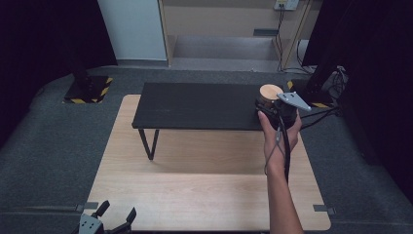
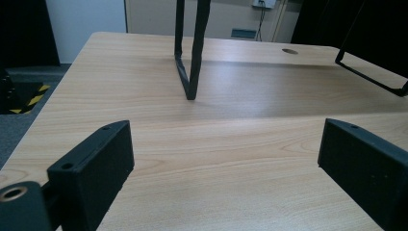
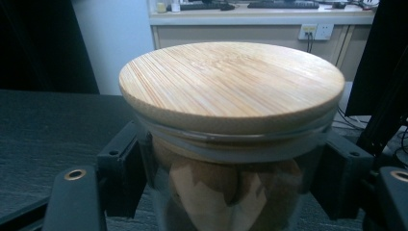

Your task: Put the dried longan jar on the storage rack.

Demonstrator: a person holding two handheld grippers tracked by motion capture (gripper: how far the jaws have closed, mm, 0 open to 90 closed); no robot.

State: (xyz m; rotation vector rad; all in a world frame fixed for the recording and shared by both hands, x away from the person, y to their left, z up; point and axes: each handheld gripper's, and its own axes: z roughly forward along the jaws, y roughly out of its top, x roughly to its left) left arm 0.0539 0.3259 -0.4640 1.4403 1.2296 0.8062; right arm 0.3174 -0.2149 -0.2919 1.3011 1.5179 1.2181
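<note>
Pale wooden table (image 1: pixel 195 185) carries a low black shelf (image 1: pixel 195 105) across its far side. At the near left edge the left gripper (image 1: pixel 115 215), partly cut off by the frame, has its jaws wide apart over bare wood. At the shelf's right end the right gripper (image 1: pixel 273 108) clamps a glass jar (image 3: pixel 231 187) just below its bamboo lid (image 3: pixel 231 79); the brown contents are hard to identify.

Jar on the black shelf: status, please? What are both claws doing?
Right claw shut on jar, lid on, atop shelf. Left claw open, idle over table. Nothing in the way.
</note>
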